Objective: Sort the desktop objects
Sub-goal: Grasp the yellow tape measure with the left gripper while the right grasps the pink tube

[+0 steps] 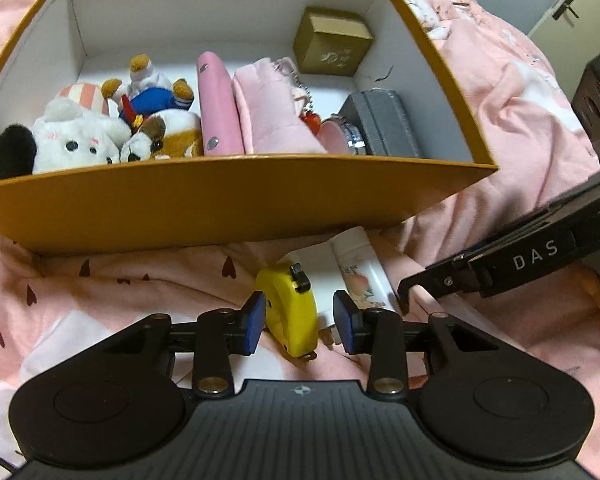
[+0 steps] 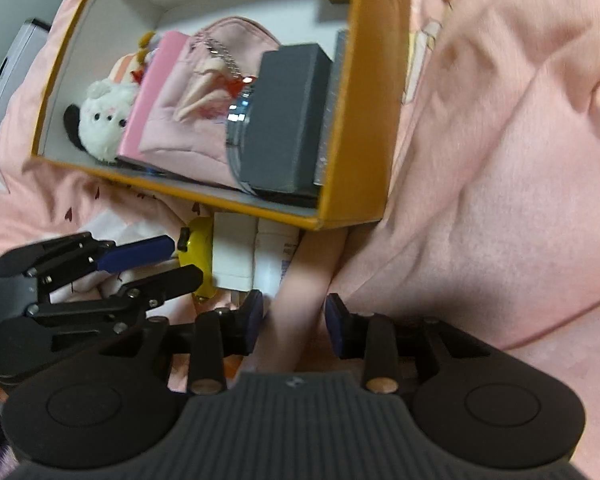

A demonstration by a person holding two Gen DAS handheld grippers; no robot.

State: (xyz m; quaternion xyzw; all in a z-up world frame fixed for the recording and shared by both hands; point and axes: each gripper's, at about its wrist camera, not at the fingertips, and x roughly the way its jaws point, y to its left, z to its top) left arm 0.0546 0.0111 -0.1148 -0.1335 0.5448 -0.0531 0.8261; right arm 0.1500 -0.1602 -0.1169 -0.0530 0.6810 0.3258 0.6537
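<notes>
The yellow tape measure lies on the pink bedding, just in front of the orange box. It sits between the pads of the left tongs; the left pad appears to touch it, the right pad stands clear, so these tongs are open with the tape between them. Just right of the tape, touching or nearly so, lie a white block and a white tube with a peach print, both against the box's near wall.

The right tongs are open around a pink tube that runs from the box's corner toward the camera; neither pad visibly presses on it. In the left wrist view these tongs enter from the right, one fingertip beside the white tube.

Inside the box, left to right: plush toys, a pink case, a pink pouch with a chain charm, a round pink compact and a grey box. A gold box stands in the far right corner.

The right wrist view is blurred.
</notes>
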